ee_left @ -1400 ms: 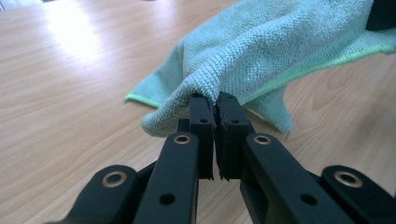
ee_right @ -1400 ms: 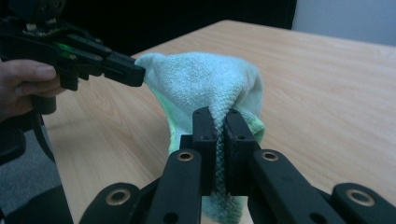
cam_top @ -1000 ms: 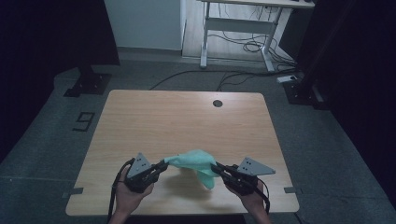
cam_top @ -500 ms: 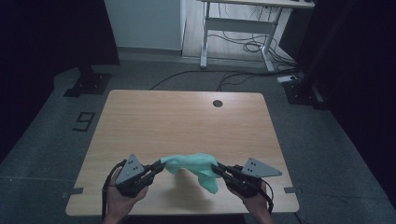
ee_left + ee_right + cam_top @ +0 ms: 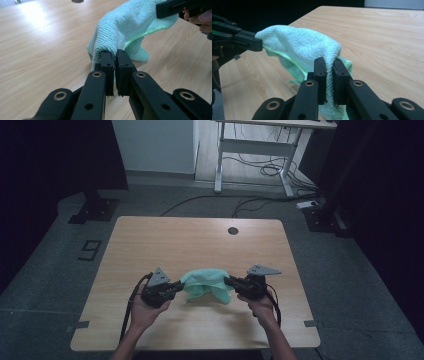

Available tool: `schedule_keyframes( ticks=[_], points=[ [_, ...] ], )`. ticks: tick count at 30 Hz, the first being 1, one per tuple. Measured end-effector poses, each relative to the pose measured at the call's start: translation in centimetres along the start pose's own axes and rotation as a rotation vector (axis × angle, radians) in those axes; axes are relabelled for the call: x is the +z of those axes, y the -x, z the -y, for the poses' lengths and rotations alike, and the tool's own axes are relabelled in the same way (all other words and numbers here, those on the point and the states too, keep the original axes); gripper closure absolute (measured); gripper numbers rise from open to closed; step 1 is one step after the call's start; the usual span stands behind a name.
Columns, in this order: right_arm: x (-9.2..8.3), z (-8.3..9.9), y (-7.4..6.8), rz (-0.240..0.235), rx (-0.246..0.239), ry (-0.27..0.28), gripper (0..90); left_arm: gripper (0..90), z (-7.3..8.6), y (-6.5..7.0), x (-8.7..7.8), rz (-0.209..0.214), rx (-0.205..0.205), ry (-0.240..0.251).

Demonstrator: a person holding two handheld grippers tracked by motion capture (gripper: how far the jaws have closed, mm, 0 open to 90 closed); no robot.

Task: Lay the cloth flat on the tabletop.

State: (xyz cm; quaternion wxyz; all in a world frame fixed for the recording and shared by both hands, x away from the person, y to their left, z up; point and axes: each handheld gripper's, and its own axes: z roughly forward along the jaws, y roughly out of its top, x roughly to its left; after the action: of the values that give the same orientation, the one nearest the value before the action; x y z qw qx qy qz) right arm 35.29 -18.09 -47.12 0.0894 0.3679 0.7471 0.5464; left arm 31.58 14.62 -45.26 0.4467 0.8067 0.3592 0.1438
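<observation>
Both grippers have the cloth. Left gripper [image 5: 176, 287] has its jaws clamped on one edge of the green cloth [image 5: 206, 283]; right gripper [image 5: 231, 281] is clamped on the opposite edge. In the right gripper view its jaws have just been easing apart slightly, but the cloth is between the pads and pinched.

The cloth hangs bunched between the two, over the near middle of the table [image 5: 200, 240], lower folds sagging to or just above the wood; can't tell which.

Progress: pickup done. Looks like a fold or spread in hand, roughly midway. Cloth isn't flat or squared up yet; laying it down and releasing remain.
</observation>
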Motion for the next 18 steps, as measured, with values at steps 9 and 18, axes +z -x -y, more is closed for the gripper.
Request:
schedule_keyframes(
  ticks=[9,18],
  points=[
    [-1.0,0.7,-1.2,-0.018,-0.034,0.001,84.6,85.3,0.7,0.2,-0.2,0.022,-0.008,0.002],
    [1.3,-0.2,1.1,0.017,0.008,-0.033,83.6,84.3,-0.7,-2.0,2.1,0.003,-0.026,-0.057]
  ],
)
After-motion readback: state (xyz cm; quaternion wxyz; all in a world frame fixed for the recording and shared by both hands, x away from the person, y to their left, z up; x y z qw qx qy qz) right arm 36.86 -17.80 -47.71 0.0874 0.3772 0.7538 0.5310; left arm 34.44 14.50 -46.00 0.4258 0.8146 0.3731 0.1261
